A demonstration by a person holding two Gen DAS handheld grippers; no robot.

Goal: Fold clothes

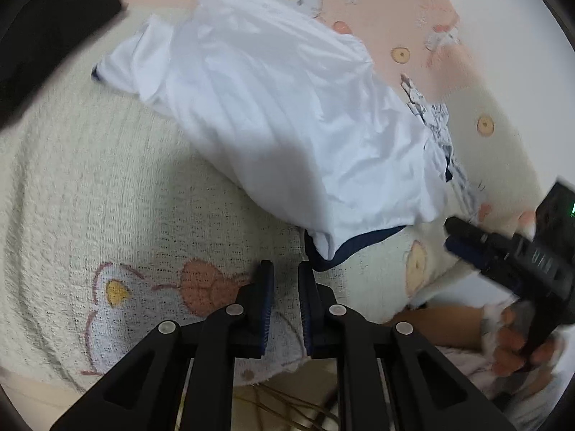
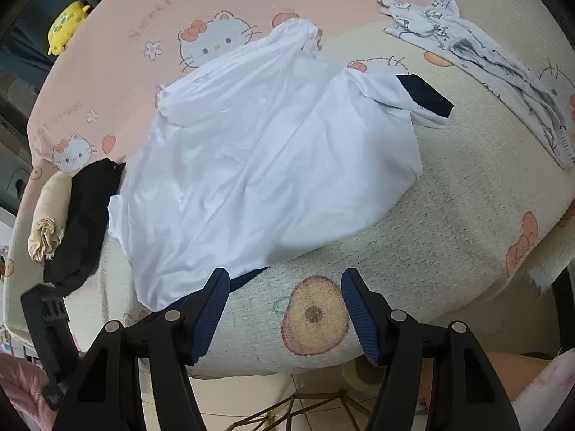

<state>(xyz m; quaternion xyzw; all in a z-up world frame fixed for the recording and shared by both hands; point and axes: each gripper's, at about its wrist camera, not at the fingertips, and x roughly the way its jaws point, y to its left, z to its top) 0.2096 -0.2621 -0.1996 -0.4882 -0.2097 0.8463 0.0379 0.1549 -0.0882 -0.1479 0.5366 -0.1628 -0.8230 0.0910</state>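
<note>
Fingers first: on the left gripper [image 1: 285,276] the two blue-padded fingers stand close together with only a narrow slit between them, nothing caught in it, poised just above the towel-like blanket [image 1: 107,186] at the near edge of the bed. On the right gripper [image 2: 284,289] the fingers are spread wide apart and empty, hovering over a peach printed on the blanket [image 2: 449,215].

Between and beyond them lies the white shirt [image 2: 258,165] — a rumpled, loosely spread garment with dark navy trim, resting on the blanket around the middle of the bed. In the left wrist view the white shirt [image 1: 273,107] has its navy-edged hem just beyond the gripper's fingertips, near but not touching them. In the right wrist view the near hem sits just behind that gripper's left finger, and a navy cuff shows on a sleeve at the shirt's far right.

Well to the far right lies a patterned white garment [image 2: 478,57], crumpled in a long strip. At the left edge of the bed a black garment [image 2: 86,215] rests against the shirt, with a cream cloth [image 2: 48,222] beside it. A yellow plush toy [image 2: 66,25] sits at the far left — off the blanket's pink border.

A hand [image 1: 517,344] grips the right tool's handle.
</note>
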